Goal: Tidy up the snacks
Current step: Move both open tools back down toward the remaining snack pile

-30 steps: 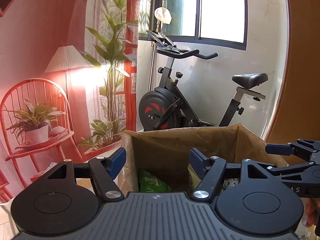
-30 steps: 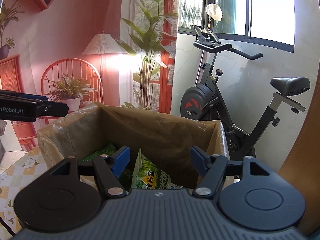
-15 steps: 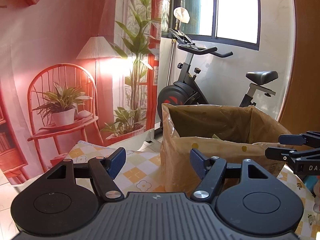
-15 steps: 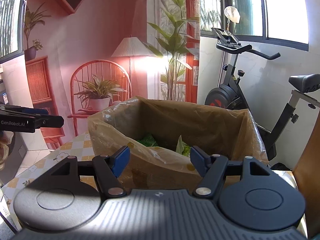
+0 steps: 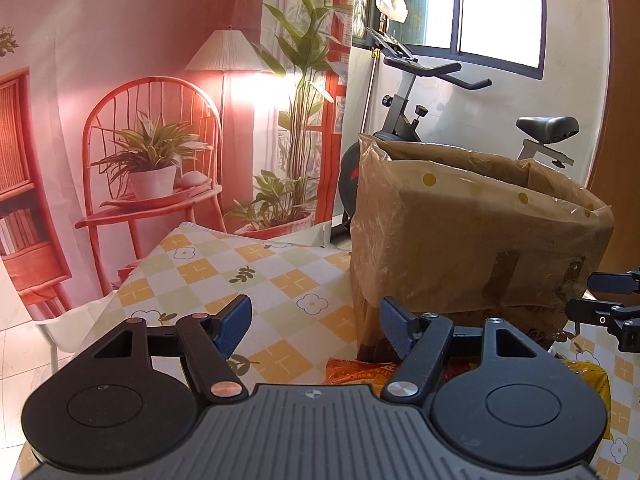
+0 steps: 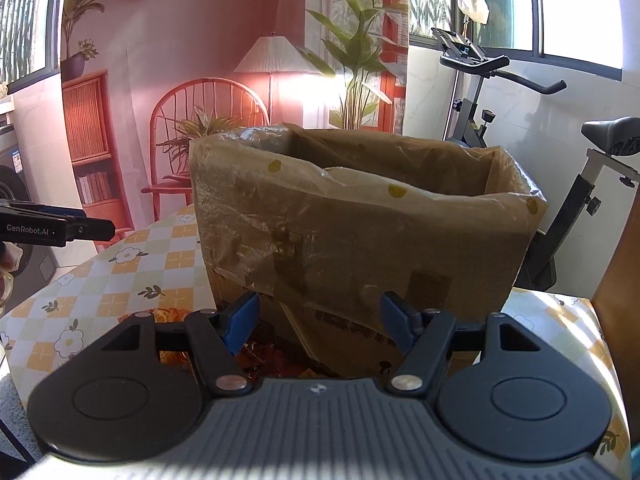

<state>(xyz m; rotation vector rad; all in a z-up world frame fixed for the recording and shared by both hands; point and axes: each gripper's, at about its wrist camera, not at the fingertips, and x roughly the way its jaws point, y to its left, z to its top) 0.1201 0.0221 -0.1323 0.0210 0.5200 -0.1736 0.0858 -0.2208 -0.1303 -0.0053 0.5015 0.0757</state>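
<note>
Left wrist view: the left gripper and right gripper gape wide, empty. Orange snack packets lie at lower centre, touching the lined box. A low reach could snag the plastic liner.

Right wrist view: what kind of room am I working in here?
Most likely a home room, perhaps staged for recording. An exercise bike stands by a window, a printed backdrop of a chair and lamp hangs behind, and the bag-lined box sits on a table with a flower-checked cloth.
</note>
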